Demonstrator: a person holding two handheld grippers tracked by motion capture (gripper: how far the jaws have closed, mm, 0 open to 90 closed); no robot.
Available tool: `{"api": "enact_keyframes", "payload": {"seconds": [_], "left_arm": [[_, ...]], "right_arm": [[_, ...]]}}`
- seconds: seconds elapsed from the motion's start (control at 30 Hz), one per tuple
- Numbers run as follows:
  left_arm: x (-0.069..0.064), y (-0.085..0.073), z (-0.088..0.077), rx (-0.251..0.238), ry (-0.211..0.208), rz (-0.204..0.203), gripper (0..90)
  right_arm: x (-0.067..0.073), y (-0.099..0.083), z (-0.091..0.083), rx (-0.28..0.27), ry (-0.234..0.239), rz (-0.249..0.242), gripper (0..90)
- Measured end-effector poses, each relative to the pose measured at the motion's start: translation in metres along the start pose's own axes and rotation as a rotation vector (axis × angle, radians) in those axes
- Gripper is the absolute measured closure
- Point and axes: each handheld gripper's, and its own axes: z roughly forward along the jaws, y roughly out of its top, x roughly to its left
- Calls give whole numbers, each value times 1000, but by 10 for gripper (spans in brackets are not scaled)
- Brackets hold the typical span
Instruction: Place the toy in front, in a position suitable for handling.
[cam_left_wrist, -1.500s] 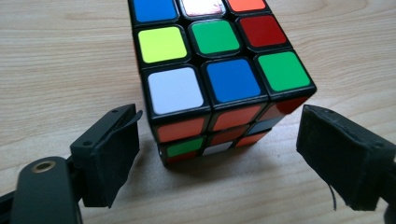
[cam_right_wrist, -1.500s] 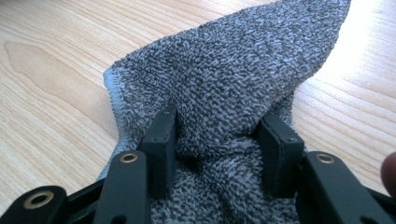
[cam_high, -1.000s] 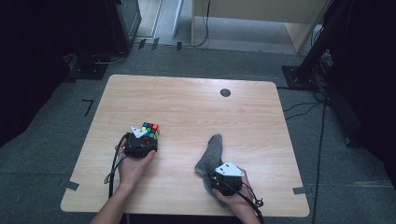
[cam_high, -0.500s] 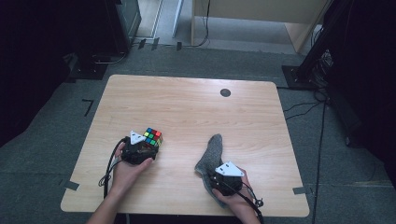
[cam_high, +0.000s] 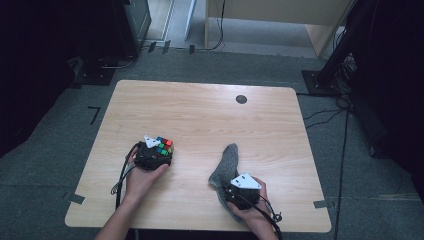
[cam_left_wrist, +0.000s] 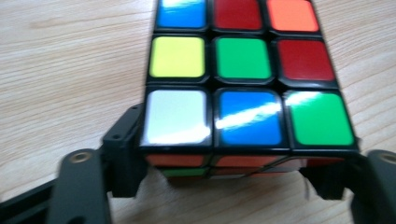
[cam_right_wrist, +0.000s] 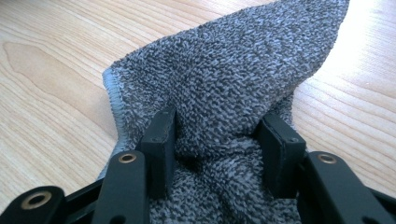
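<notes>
Tabletop: pale wood with rounded corners, standing on grey carpet; a small dark round disc lies near its far edge, right of centre.

Sock: grey terry cloth, lying on the near right part of the tabletop, its free end pointing away toward the far side. In the right gripper view the sock is bunched up between the two black jaws, which press into it from either side.

Cube: a scrambled colour puzzle on the near left part of the tabletop, well apart from the sock. In the left gripper view the cube shows a top face of blue, red, orange, yellow, green and white squares, and its near bottom edge sits between the jaws.

Right tool: held in the person's right hand at the near edge, clenched on the sock's near end.

Left tool: held in the left hand, its jaws set against both sides of the cube, grasping it; they have just been closing on it.
</notes>
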Motion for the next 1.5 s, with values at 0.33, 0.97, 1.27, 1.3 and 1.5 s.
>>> {"api": "enact_keyframes", "payload": {"seconds": [0.33, 0.97, 1.27, 1.3, 1.5], "left_arm": [[-2, 2, -31, -143, -86, 3, 343], [-19, 2, -54, -177, -331, 187, 342], [-28, 8, -61, -186, -353, 267, 342], [-29, 8, -61, -187, -363, 273, 342], [-37, 8, -60, -213, -405, 311, 341]], "right_arm": [[3, 0, -1, -5, 0, -28, 664], [-21, 86, -44, -235, -12, -48, 763], [-27, 117, -50, -271, 46, -43, 762], [-27, 116, -50, -270, 54, -40, 762], [-26, 108, -43, -270, 149, -4, 750]]}}
